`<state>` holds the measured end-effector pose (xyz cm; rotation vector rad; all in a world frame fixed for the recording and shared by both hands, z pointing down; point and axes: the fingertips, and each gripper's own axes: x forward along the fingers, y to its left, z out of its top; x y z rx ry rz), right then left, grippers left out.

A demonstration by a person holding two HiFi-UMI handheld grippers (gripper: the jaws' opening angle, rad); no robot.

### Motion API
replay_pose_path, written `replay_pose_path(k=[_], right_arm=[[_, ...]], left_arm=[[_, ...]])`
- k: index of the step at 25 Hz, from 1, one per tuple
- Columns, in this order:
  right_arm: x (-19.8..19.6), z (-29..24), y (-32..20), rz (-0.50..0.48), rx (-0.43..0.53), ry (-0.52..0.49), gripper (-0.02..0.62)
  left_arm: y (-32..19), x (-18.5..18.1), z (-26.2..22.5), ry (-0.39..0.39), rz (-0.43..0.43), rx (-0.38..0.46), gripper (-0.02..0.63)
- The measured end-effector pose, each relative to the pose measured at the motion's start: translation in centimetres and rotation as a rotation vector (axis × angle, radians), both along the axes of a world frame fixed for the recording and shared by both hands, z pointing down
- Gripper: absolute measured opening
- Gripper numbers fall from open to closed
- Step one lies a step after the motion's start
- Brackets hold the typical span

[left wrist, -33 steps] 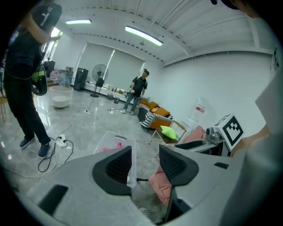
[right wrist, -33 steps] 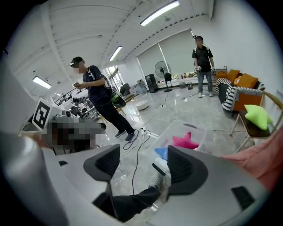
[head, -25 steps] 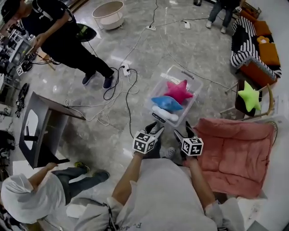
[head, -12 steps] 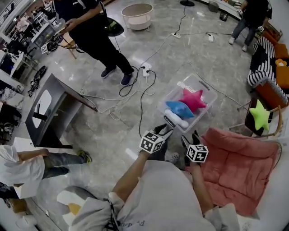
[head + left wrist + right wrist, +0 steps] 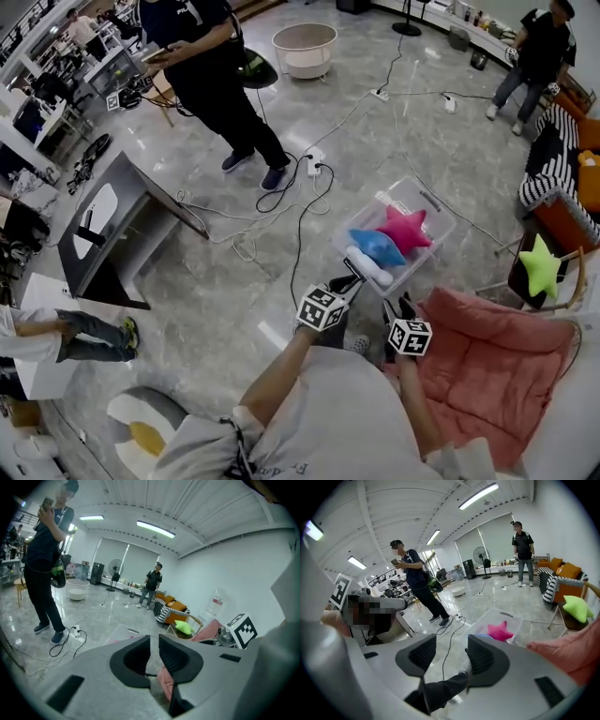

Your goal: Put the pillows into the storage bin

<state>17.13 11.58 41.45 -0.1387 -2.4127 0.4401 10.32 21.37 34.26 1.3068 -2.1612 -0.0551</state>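
Observation:
A clear storage bin (image 5: 434,208) stands on the floor and holds a pink star pillow (image 5: 410,230), a blue pillow (image 5: 377,247) and a white pillow (image 5: 370,268). A green star pillow (image 5: 542,265) lies on a chair at the right. My left gripper (image 5: 349,279) hovers at the bin's near corner. Its jaws have just been closing to a narrow slit with nothing between them (image 5: 154,639). My right gripper (image 5: 399,305) hangs beside it, short of the bin. Its jaws have also just been closing, and they stay apart and empty (image 5: 451,641). The pink star (image 5: 500,631) shows beyond them.
A pink cushion (image 5: 487,352) lies at my right. Cables and a power strip (image 5: 314,167) run across the floor left of the bin. A person in black (image 5: 220,84) stands beyond them. A grey table (image 5: 112,225), a round white basket (image 5: 305,47) and a striped sofa (image 5: 548,159) ring the room.
The head view has swung, so the bin, the chair and the standing person sit further right. Both grippers keep their place at the bin's near edge.

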Motion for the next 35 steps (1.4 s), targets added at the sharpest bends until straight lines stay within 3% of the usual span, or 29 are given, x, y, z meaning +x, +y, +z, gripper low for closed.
replay_pose_path(k=[5, 12, 24, 35], right_arm=[[0.6, -0.4, -1.0, 0.018, 0.018, -0.003, 0.144], [1.5, -0.2, -2.7, 0.074, 0.018, -0.008, -0.004], [3.8, 0.3, -3.9, 0.115, 0.012, 0.019, -0.004], [3.5, -0.1, -4.0, 0.118, 0.021, 0.011, -0.005]], left_arm=[[-0.8, 0.6, -0.5, -0.013, 0.011, -0.011, 0.011], [-2.1, 1.7, -0.1, -0.023, 0.044, -0.034, 0.009], [-2.2, 2.8, 1.0, -0.001, 0.025, -0.061, 0.011], [-2.4, 2.5, 0.4, -0.013, 0.035, -0.065, 0.011]])
